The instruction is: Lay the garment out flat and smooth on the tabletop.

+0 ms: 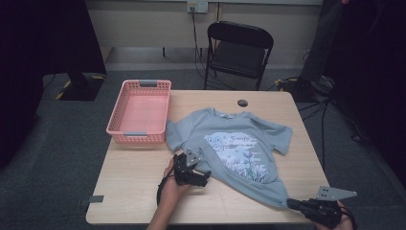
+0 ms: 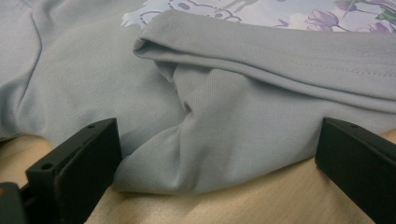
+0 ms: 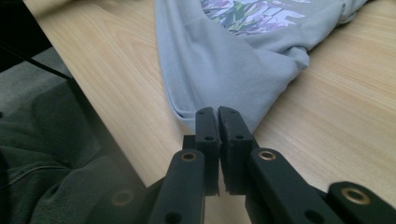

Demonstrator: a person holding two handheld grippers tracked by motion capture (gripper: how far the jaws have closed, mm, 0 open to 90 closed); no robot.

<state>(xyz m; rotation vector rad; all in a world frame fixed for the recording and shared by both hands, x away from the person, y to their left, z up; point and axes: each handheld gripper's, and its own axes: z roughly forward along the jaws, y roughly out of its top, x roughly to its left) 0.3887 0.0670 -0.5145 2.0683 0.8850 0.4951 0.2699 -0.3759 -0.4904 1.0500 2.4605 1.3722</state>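
Grey carpet is spreading around the pale wooden table where we are working, with a black folding chair standing behind it and cables trailing down from a wall socket. We are handling a grey-blue T-shirt that is lying print-up across the middle and right of the tabletop, its hem corner reaching toward the near right edge. From the high view we are seeing our left gripper resting on the table against the shirt's near left edge, and our right gripper sitting at the near right corner with the shirt's corner at its tip. That view is also taking in a pink plastic basket at the far left of the table and a small dark round object near the far edge. The left gripper view is giving us what the high view cannot: our left gripper is standing wide, a bunched fold of fabric lying between the jaws, which are not pressing on it. The right gripper view is showing our right gripper closed tight, pinching the shirt's hem corner just above the wood grain, with dark clothing at the left beyond the table edge.
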